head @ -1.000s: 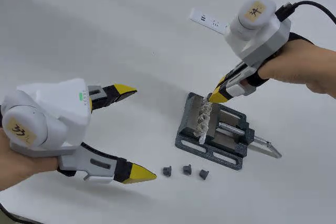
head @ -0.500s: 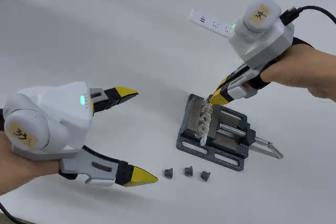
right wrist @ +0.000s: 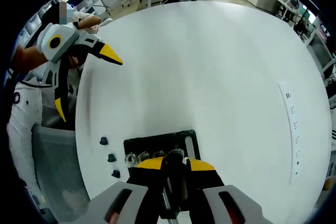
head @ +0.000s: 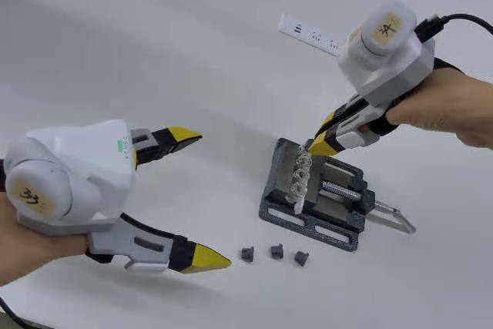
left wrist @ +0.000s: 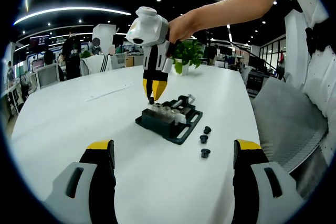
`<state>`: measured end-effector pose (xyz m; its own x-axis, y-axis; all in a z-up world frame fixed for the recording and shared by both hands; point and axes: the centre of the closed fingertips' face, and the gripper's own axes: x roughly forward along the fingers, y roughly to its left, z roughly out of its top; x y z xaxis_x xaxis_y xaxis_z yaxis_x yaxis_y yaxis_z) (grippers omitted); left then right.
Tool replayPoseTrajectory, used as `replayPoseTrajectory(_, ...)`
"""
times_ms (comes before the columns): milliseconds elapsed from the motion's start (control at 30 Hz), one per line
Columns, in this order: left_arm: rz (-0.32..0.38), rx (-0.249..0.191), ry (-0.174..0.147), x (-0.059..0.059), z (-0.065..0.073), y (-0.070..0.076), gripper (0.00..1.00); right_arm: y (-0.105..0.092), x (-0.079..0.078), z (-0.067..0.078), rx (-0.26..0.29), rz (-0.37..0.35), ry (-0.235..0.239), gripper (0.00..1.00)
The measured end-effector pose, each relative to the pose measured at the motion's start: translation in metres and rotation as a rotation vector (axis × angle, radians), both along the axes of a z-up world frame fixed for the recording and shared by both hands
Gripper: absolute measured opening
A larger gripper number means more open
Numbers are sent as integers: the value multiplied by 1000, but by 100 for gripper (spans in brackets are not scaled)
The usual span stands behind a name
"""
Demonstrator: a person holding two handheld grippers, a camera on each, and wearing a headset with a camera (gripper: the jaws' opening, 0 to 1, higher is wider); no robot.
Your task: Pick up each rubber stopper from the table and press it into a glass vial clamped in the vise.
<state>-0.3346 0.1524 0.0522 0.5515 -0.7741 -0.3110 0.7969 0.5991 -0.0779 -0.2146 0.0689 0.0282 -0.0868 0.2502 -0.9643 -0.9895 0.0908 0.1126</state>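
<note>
Three stoppers [head: 276, 251]: head view; a loose row toward the tabletop's [head: 154, 52] near edge, just beside the vise [head: 339, 221], in easy reach.
Vials [head: 299, 179]: upright between the vise's blocks, clamped to withstand a push.
Left gripper [left wrist: 173, 148]: own view; spread wide, empty, hanging clear.
Right gripper [right wrist: 170, 163]: own view; apparently pinching a fourth stopper [right wrist: 168, 166], tips over the vials, likely to seat it.

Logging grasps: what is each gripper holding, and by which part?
The right gripper pinches a small dark stopper between its jaws' tips; the exact part is too small to tell. The left gripper holds nothing.
</note>
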Motion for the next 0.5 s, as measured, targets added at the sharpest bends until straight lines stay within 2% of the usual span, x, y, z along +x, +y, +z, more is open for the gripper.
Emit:
replayPoseTrajectory(67,1,-1,0,0,0,0,93,0,0,3,8,3,-4,12)
replayPoseTrajectory(300,-1,0,0,1,0,-1,93,-3,0,16,35,17,-35,6)
replayPoseTrajectory(500,-5,1,1,0,0,-2,93,-1,-1,14,43,32,-41,2)
